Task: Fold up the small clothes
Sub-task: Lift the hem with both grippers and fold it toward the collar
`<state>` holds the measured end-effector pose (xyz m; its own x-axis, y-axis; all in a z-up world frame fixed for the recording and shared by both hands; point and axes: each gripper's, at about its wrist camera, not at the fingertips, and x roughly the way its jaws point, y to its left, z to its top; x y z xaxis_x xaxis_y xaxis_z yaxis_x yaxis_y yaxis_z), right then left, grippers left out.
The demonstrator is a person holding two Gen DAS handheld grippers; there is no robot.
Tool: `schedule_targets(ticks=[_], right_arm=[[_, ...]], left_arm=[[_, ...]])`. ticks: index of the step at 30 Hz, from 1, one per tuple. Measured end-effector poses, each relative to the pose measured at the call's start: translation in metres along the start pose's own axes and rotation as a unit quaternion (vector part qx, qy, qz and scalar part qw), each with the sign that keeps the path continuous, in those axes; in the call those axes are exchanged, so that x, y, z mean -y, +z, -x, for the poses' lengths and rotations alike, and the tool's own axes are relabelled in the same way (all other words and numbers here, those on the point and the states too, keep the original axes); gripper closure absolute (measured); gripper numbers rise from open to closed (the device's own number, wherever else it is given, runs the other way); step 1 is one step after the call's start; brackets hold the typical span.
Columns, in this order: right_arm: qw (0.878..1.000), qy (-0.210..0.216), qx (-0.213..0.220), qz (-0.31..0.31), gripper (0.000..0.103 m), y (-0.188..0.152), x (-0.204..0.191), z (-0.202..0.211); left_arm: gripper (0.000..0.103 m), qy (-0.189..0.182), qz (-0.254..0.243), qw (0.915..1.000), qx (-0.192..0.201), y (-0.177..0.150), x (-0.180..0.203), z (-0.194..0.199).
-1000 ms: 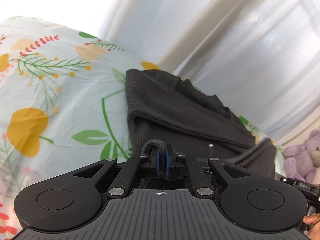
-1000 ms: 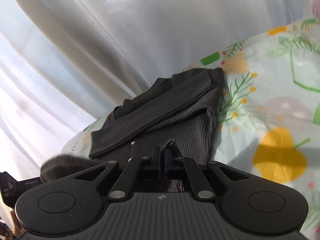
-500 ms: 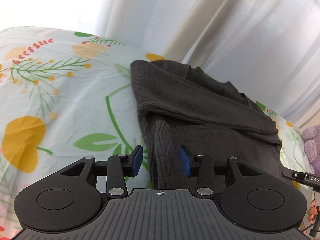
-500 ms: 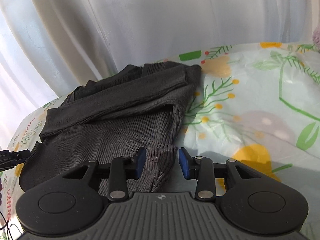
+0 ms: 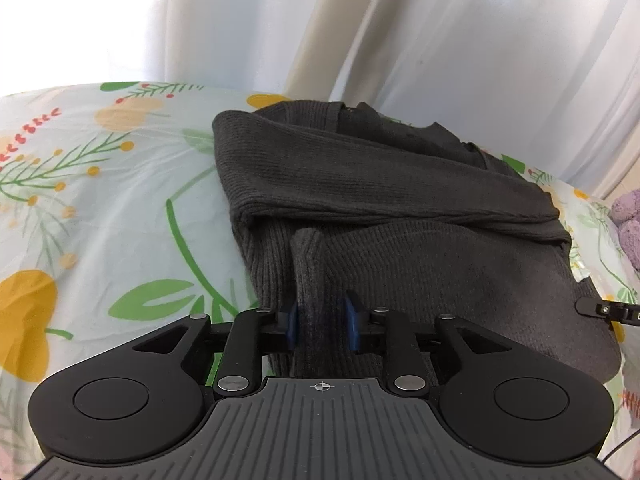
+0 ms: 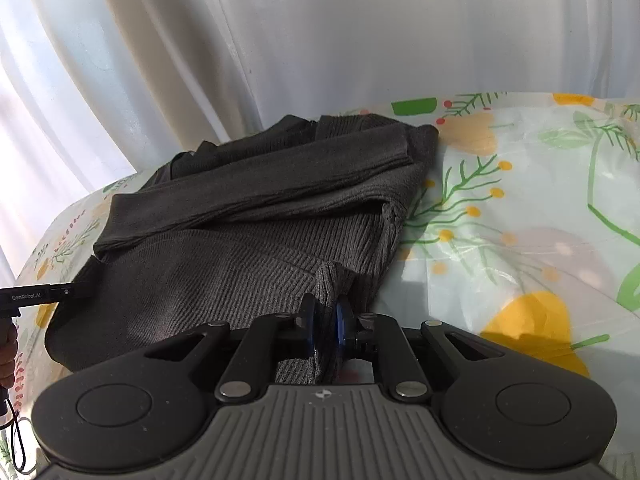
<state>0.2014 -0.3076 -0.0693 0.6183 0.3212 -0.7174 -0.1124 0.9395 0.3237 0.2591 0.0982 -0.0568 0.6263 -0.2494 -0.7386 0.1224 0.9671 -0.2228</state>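
Left wrist view: the left gripper (image 5: 322, 322) has its blue pads (image 5: 292, 323) drawn in to a narrow gap around a raised ridge of the dark grey knitted garment (image 5: 400, 216); the fabric fills the gap and touches both pads. The garment lies partly folded on the floral tablecloth (image 5: 100, 208), near the table's far edge, with a folded band across its upper half. White curtains (image 5: 440, 40) hang just behind that edge. A purple plush toy (image 5: 630, 220) shows at the table's right side, and the tip of the other gripper (image 5: 608, 310) reaches in by the garment's right edge.

Right wrist view: the right gripper (image 6: 325, 330) is nearly closed, its pads (image 6: 342, 330) pinching a peaked fold at the garment's (image 6: 240, 240) near right corner. The tablecloth (image 6: 520, 220) spreads bare to the right. The left gripper's tip (image 6: 36, 296) sits beside the garment's left edge.
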Motion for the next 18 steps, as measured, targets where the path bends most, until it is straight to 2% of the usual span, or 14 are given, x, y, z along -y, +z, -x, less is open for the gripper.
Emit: schedule_targets(ticks=[2, 3, 6, 9, 12, 15, 18], right_arm=[[1.0, 0.001, -0.01, -0.006, 0.092, -0.001, 0.002, -0.005], [1.0, 0.001, -0.009, -0.003, 0.092, -0.001, 0.002, -0.005], [1.0, -0.011, -0.006, 0.024, 0.096, 0.001, -0.006, -0.003], [0.999, 0.002, 0.015, 0.049, 0.096, 0.011, -0.016, 0.012], [0.997, 0.03, 0.054, 0.052, 0.096, 0.033, -0.022, 0.031], [0.994, 0.028, 0.088, 0.063, 0.096, 0.06, -0.027, 0.034], [0.992, 0.008, 0.103, 0.069, 0.096, 0.085, -0.029, 0.013]], left_arm=[[0.085, 0.008, -0.004, 1.0, 0.0, -0.001, 0.002, -0.004], [0.093, 0.01, -0.007, 0.9999, 0.001, -0.001, 0.003, -0.005], [0.095, 0.012, -0.015, 0.9997, 0.011, 0.002, 0.005, 0.005], [0.095, -0.03, -0.008, 0.9987, 0.04, 0.019, 0.006, 0.035], [0.095, -0.047, 0.001, 0.995, 0.088, 0.047, 0.004, 0.057], [0.094, -0.027, 0.0, 0.9917, 0.126, 0.072, 0.001, 0.052], [0.094, 0.009, 0.002, 0.992, 0.126, 0.088, -0.001, 0.019]])
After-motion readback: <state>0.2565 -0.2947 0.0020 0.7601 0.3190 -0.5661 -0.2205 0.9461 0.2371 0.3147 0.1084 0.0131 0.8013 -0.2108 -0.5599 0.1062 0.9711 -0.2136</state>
